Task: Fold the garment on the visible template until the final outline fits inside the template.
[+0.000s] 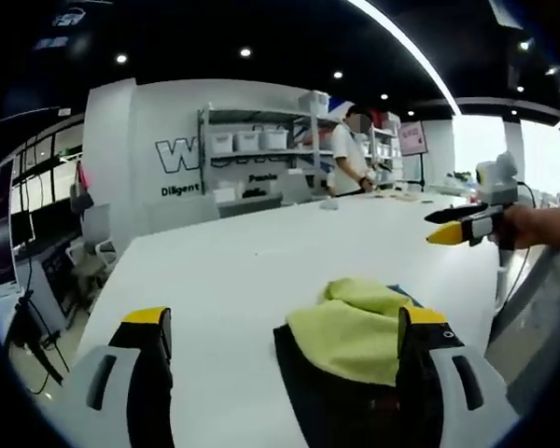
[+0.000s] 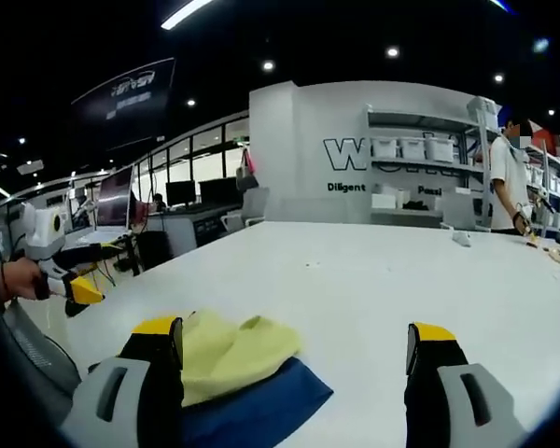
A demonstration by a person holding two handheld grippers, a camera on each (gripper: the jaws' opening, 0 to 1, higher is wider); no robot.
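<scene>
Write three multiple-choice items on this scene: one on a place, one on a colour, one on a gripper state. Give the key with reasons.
1. Where does the garment lie?
A on the dark template on the white table
B on a shelf
C on the floor

2. The garment's colour?
A red
B yellow-green
C white

3. How do the left gripper's jaws stand?
A shut on the garment
B open, holding nothing
C shut on the template

Key: A, it rests on the dark sheet on the tabletop; B, the cloth is pale yellow-green; B, its jaws stand wide apart.
</scene>
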